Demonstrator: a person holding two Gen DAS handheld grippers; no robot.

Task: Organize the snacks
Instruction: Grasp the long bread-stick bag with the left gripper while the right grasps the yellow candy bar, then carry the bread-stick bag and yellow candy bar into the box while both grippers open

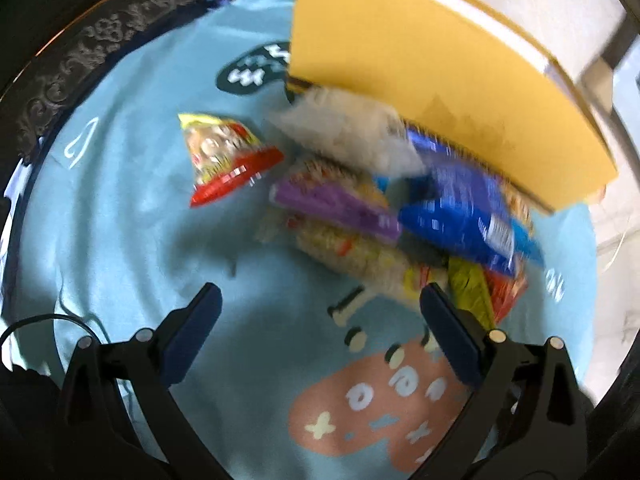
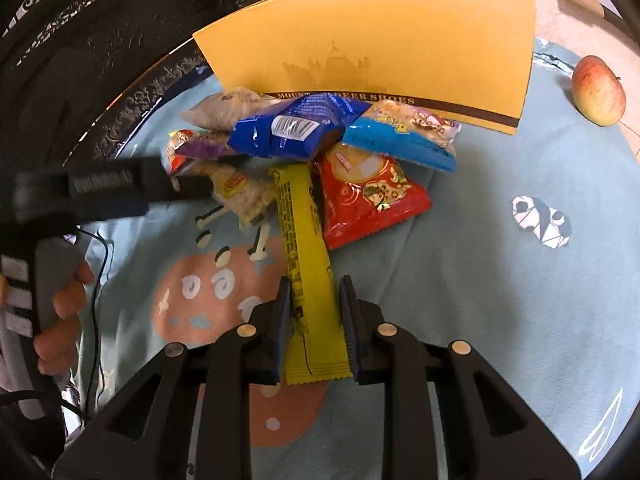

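Snack sorting on a round counter (image 2: 500, 280) covered with a pale blue printed cloth. The right hand-held gripper (image 2: 314, 300) is closed on the near end of a long yellow-green snack bar (image 2: 306, 248), its blue pads pressed against the two long edges; the bar lies flat, pointing from the jaws toward the heap, so a grip at its free near end can draw it clear without disturbing the other packets. The heap sits against the front wall of a yellow shoe box (image 2: 372, 56), the likely container for the snacks: a dark blue packet (image 2: 296, 128) on top, a light blue packet (image 2: 400, 136) and a red triangular packet (image 2: 368, 200) to its right, a white packet (image 2: 224, 110) and a purple-banded packet (image 2: 196, 146) to its left, and a clear packet of pale pieces (image 2: 244, 196) nearest the left hand-held gripper (image 1: 320, 320). That gripper stands wide open with nothing between its pads, hovering over bare cloth just short of the heap, apparently held ready for a second pick. One red-and-yellow packet (image 1: 224, 156) lies apart from the heap in the left view. An apple (image 2: 599, 90) rests near the counter's far right edge, well apart from the snacks. The left view is blurred.
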